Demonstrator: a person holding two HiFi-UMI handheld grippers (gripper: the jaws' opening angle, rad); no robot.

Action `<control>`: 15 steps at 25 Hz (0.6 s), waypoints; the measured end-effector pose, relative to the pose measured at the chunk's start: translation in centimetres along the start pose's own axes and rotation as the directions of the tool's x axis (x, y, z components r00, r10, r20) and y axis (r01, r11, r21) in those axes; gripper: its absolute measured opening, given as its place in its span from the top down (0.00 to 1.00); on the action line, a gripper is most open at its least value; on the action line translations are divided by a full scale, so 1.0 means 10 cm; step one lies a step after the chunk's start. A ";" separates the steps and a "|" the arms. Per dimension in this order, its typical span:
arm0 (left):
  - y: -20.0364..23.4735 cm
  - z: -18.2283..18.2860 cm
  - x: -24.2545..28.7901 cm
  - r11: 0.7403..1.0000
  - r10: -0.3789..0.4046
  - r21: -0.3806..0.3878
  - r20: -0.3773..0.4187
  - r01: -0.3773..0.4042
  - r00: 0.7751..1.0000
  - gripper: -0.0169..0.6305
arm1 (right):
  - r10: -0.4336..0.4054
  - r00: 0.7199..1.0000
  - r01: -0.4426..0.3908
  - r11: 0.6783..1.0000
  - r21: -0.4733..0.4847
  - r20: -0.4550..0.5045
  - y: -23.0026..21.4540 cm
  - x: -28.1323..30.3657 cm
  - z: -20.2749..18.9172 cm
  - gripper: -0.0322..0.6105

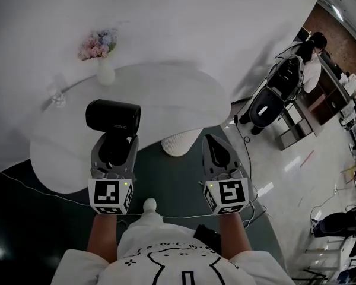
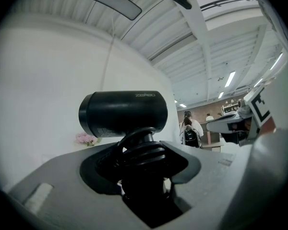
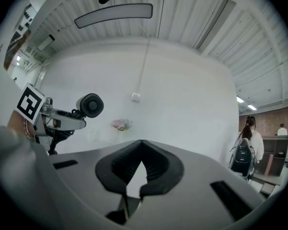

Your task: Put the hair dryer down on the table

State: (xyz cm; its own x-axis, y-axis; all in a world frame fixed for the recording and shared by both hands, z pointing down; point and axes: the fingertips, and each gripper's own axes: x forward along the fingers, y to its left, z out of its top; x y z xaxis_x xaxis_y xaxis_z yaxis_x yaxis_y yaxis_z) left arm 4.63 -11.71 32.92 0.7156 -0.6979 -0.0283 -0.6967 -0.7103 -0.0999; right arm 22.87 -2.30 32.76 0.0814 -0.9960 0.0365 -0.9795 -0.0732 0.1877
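Being pinched by the left gripper (image 1: pixel 115 140), the black cylindrical hair dryer (image 1: pixel 113 116) is half hidden at its handle; right gripper (image 1: pixel 211 139) is pressed together, empty.

Hair dryer (image 1: pixel 113 117) handle mostly swallowed by left tongs (image 1: pixel 114 140); its lower end not visible. Barrel print too small to read. Small clear item (image 1: pixel 58 97) on counter (image 1: pixel 178 94): blurred, unidentifiable.
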 end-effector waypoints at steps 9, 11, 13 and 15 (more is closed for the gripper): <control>0.83 -0.17 0.66 0.998 0.059 -0.031 -0.021 -0.060 0.998 0.60 | 0.030 0.999 -0.031 0.999 -0.015 -0.022 0.06 1.05 0.01 0.95; 1.00 -0.19 0.75 0.996 0.076 -0.038 -0.034 -0.077 0.997 0.60 | 0.041 0.999 -0.041 0.999 -0.012 -0.028 0.09 1.23 0.03 0.95; 1.18 -0.24 0.83 0.995 0.091 -0.048 -0.048 -0.093 0.995 0.60 | 0.059 0.998 -0.059 0.998 -0.012 -0.036 0.17 1.41 0.03 0.95; 1.36 -0.34 0.89 0.992 0.109 -0.061 -0.066 -0.113 0.992 0.60 | 0.080 0.996 -0.081 0.997 -0.012 -0.048 0.27 1.59 -0.02 0.95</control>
State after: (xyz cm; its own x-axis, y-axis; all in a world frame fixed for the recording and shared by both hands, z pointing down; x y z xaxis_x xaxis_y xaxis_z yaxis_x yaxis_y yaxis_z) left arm 1.34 -27.93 34.71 0.6307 -0.7756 0.0270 -0.7748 -0.6312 -0.0355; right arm 21.58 -18.32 34.03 0.0110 -0.9951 0.0982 -0.9806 0.0085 0.1957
